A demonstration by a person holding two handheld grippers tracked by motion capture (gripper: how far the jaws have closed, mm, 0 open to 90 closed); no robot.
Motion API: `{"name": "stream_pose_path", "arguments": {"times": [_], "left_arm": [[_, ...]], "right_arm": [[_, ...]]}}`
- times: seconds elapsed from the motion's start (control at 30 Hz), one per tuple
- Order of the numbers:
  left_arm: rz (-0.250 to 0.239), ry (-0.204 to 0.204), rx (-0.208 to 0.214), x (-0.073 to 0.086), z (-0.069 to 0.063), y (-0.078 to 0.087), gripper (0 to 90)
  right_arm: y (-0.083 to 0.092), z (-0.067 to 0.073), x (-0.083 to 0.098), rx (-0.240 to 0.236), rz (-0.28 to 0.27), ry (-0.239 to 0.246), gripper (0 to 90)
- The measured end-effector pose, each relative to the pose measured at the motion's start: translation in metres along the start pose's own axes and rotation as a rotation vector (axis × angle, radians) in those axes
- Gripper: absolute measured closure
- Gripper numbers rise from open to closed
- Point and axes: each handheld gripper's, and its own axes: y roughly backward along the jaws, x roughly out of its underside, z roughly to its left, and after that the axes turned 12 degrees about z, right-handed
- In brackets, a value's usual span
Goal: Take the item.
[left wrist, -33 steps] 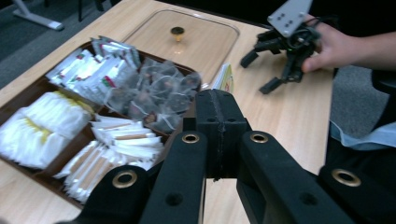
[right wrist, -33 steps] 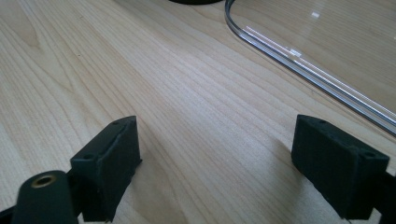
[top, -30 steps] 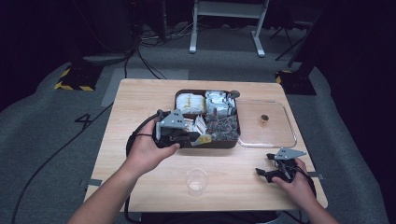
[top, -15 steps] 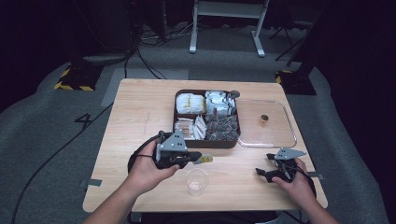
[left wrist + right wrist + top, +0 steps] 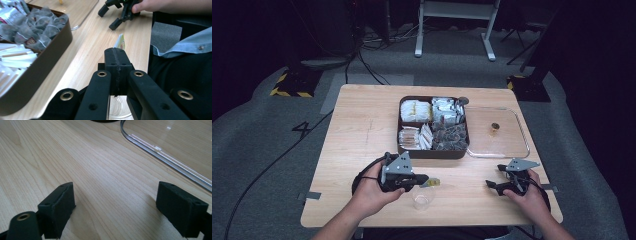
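Left gripper [image 5: 424, 180], clenched on a small yellow-green paper sachet [image 5: 432, 183], has carried it from the dark compartment box [image 5: 432, 152] down to just above the clear plastic cup [image 5: 422, 198], ready for release; right gripper [image 5: 492, 186] rests released on the worktop [image 5: 362, 125].

Black gripper [image 5: 428, 179], yellow-green packet [image 5: 432, 183], dark-brown tray [image 5: 432, 152]

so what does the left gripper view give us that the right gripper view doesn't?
Left gripper view alone: the left claw shut on a small packet, the clear cup below it, the brown compartment tray with tea bags, and the right claw farther off. Right gripper view alone: its own claw open over bare wood, holding nothing. Both: the wooden table and the clear lid.
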Motion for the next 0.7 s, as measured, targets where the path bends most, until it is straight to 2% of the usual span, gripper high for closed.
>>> {"name": "stream_pose_path", "arguments": {"times": [0.57,0.6,0.67,0.7], "left_arm": [[0.021,0.005,0.035,0.014,-0.002,-0.01,90.0],[0.021,0.005,0.035,0.014,-0.002,-0.01,89.2],[0.032,0.012,0.034,0.015,-0.001,-0.011,80.6],[0.031,0.021,0.035,0.016,-0.001,-0.012,80.6]], "right_arm": [[0.0,0.0,0.0,0.0,0.0,0.0,15.6],[0.0,0.0,0.0,0.0,0.0,0.0,15.6],[0.0,0.0,0.0,0.0,0.0,0.0,15.6],[0.0,0.0,0.0,0.0,0.0,0.0,15.6]]}}
